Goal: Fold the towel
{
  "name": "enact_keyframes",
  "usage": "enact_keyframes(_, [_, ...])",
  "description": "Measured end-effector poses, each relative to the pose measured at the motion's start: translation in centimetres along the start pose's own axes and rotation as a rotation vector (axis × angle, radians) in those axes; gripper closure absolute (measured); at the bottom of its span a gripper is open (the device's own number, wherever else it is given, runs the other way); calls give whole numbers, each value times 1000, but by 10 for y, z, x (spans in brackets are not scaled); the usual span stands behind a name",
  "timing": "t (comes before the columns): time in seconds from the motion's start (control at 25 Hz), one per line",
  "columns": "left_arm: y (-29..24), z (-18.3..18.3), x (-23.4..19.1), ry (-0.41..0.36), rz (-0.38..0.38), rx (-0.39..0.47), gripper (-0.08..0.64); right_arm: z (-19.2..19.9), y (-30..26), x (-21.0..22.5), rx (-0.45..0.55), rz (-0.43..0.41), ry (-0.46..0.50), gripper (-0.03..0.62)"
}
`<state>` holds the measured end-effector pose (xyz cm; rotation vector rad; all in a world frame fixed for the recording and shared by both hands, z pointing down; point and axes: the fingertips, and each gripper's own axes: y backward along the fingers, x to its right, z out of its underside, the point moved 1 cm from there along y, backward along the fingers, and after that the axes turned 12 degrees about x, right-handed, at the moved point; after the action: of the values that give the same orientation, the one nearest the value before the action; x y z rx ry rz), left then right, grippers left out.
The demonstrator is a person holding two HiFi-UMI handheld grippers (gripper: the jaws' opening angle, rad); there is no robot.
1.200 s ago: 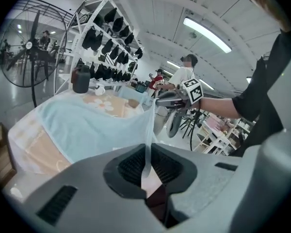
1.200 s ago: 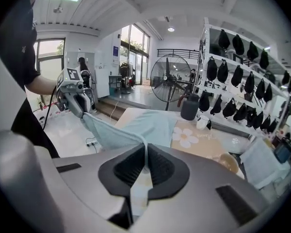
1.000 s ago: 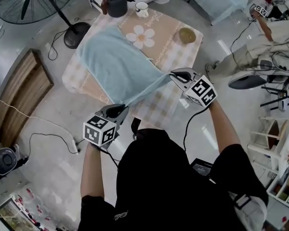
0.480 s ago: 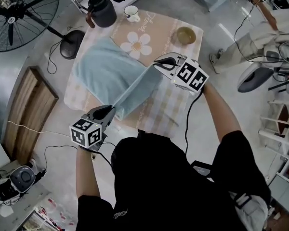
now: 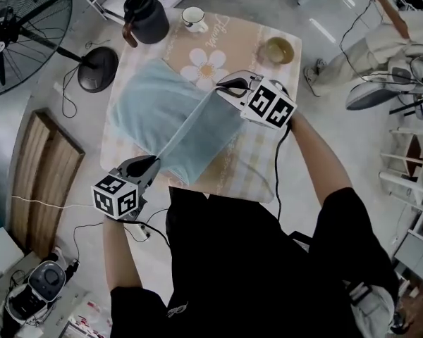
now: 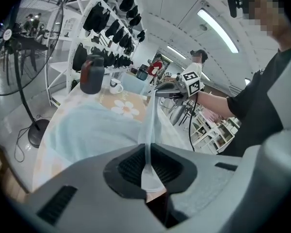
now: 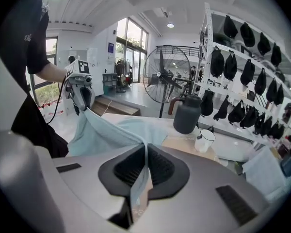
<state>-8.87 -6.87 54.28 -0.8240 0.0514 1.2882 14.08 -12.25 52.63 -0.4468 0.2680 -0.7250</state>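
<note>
A light blue towel [image 5: 162, 108] lies half on the table [image 5: 261, 160], its near edge lifted and stretched taut between my two grippers. My left gripper [image 5: 153, 162] is shut on one near corner of the towel [image 6: 148, 171] off the table's near left edge. My right gripper [image 5: 222, 86] is shut on the other near corner of the towel [image 7: 138, 186] above the middle of the table. In the left gripper view, the right gripper [image 6: 160, 92] shows at the far end of the taut edge. The left gripper [image 7: 82, 98] shows likewise in the right gripper view.
On the table's far end stand a dark jug [image 5: 142, 16], a white mug [image 5: 194, 18] and a small bowl [image 5: 278, 49]. A standing fan [image 5: 14, 23] is on the floor to the left, with cables around. A wooden board [image 5: 39, 182] lies left of the table.
Both grippers have carried the towel's near edge farther over the table, toward its far end. The lifted part now hangs over the flat part.
</note>
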Motion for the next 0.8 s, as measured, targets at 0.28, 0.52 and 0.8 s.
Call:
enact_keyframes(0.28, [17, -22, -59, 6, 164, -45, 518, -23, -47, 20, -49, 91, -25, 575])
enact_keyframes(0.52, [24, -31, -116, -5, 234, -92, 523, -24, -89, 31, -105, 141, -45, 575])
enact_keyframes(0.8, [24, -39, -172, 34, 224, -91, 525, -30, -134, 51, -143, 168, -75, 575])
